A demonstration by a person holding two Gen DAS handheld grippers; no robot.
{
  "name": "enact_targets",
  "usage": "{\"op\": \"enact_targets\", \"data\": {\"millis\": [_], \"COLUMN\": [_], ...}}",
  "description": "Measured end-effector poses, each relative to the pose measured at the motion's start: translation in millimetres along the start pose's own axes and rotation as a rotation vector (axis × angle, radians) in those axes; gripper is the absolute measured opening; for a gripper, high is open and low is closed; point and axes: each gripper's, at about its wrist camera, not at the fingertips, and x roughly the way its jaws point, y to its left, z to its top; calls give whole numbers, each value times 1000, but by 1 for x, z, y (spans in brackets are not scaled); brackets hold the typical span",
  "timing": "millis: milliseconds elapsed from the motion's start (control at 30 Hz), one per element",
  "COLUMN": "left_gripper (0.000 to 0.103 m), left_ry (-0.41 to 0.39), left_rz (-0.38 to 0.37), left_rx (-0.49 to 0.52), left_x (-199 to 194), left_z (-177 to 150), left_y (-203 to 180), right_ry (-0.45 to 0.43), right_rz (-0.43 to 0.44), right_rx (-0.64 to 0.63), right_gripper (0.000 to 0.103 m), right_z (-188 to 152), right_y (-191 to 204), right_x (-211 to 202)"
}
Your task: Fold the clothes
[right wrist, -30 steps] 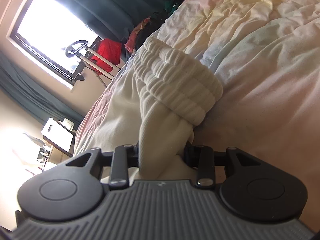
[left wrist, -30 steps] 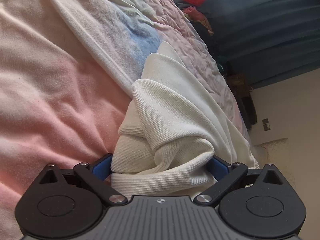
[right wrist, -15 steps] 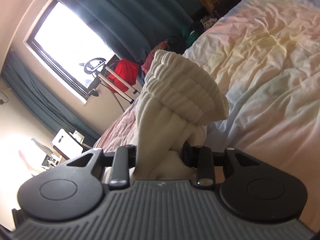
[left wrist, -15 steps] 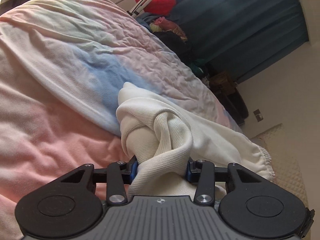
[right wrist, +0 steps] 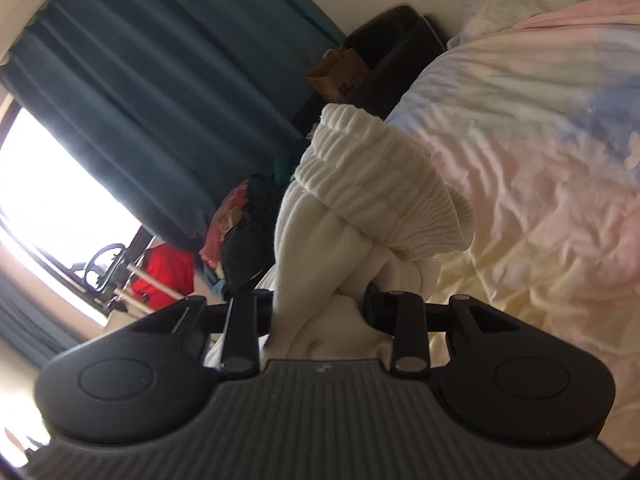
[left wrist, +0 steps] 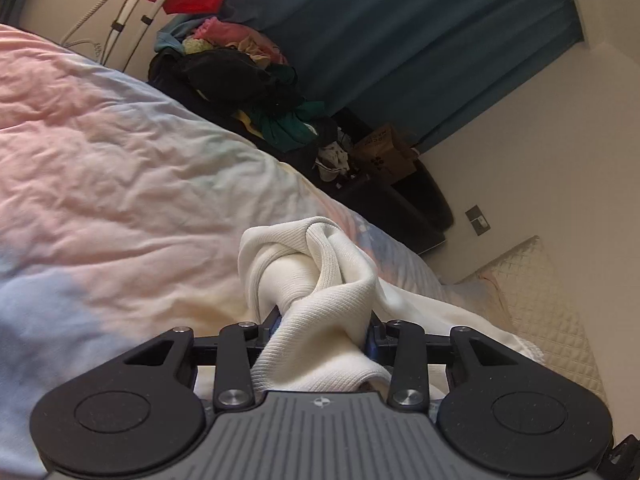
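Observation:
A white ribbed knit garment (left wrist: 320, 280) lies partly on a bed with a pastel pink, blue and yellow duvet (left wrist: 120, 184). My left gripper (left wrist: 323, 330) is shut on a bunched fold of the garment and holds it above the duvet; the rest of the cloth trails to the right. My right gripper (right wrist: 320, 304) is shut on another bunched part, whose ribbed cuff or hem (right wrist: 376, 184) stands up above the jaws. The fingertips of both grippers are hidden in the cloth.
A pile of dark and coloured clothes (left wrist: 240, 84) sits beyond the far edge of the bed, by teal curtains (left wrist: 400, 40). A cardboard box (left wrist: 380, 152) and a dark chair (left wrist: 424, 204) stand near the wall. A bright window (right wrist: 48, 200) and a red bag (right wrist: 168, 268) are on the left of the right wrist view.
Both grippers have risen and tilted up with the garment in them, so the cloth is lifted off the duvet. The left jaws have closed from wide to tight on the fold.

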Motion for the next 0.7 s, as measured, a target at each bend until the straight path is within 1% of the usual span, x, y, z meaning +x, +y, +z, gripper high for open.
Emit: {"op": "enact_targets", "data": {"millis": [67,133,200,233,267,300,333,367,400,533,567,600,667,700], "left_gripper": [40,40,40,40,41,44,47,53,56,59,62,67,71,71], "left_ry": [22,63,100,102,102,102,91,81,84,106,112,117,143,148], "left_rz": [-1,-1,11,15,18,21,13,1,2,36,45,54,80,85], "left_rx": [28,49,75,89,102,116,128,136,158,266,293,305,330,346], "left_x": [43,81,115,125,134,143,148,149,150,146,143,139,131,126], "left_z": [1,-4,-15,-22,-29,-36,-42,-48,-55,-80,-86,-91,-96,-96], "left_y": [-12,-12,-5,4,14,25,35,44,49,65,69,73,75,74], "right_ry": [-14,-27,-26,-23,-24,-31,-41,-52,-62,-35,-35,-30,10,30], "right_rz": [-36,-73,-119,-134,-136,-132,-119,-107,-100,-164,-168,-175,-217,-237], "right_rx": [19,38,68,93,110,123,142,159,170,166,180,187,167,157], "right_gripper": [36,36,36,36,36,36,36,36,36,40,44,50,51,52], "right_z": [21,41,36,28,19,5,-10,-25,-40,-95,-103,-109,-106,-105], "right_y": [-18,-37,-65,-78,-89,-100,-110,-119,-128,-150,-156,-160,-153,-149], "right_x": [24,49,68,76,81,82,78,73,68,58,57,56,54,53]}}
